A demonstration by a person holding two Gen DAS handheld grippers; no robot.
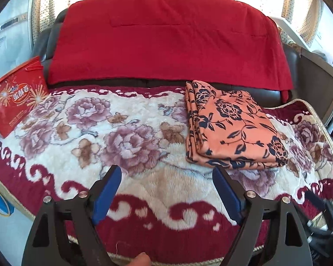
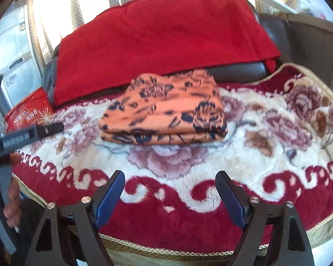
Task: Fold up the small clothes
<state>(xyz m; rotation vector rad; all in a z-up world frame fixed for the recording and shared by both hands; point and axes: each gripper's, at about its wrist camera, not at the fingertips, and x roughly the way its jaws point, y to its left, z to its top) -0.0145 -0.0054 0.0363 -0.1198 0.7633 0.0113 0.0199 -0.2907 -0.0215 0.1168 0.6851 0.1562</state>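
An orange cloth with dark blue flowers (image 1: 230, 125) lies folded in a neat stack on the floral blanket (image 1: 126, 133), right of centre. In the right wrist view the folded cloth (image 2: 166, 110) lies straight ahead, blurred. My left gripper (image 1: 166, 173) is open and empty, hovering over the blanket just short of the cloth's near-left corner. My right gripper (image 2: 169, 177) is open and empty over the blanket's red border (image 2: 177, 221), in front of the cloth. The left gripper's body (image 2: 22, 135) shows at the left edge of the right wrist view.
A red fleece blanket (image 1: 166, 40) drapes over a dark sofa back behind the cloth. A red snack bag (image 1: 15, 97) lies at the blanket's left edge. Curtains and a white appliance (image 1: 8, 35) stand behind. The blanket's braided front edge (image 2: 166, 247) is near the grippers.
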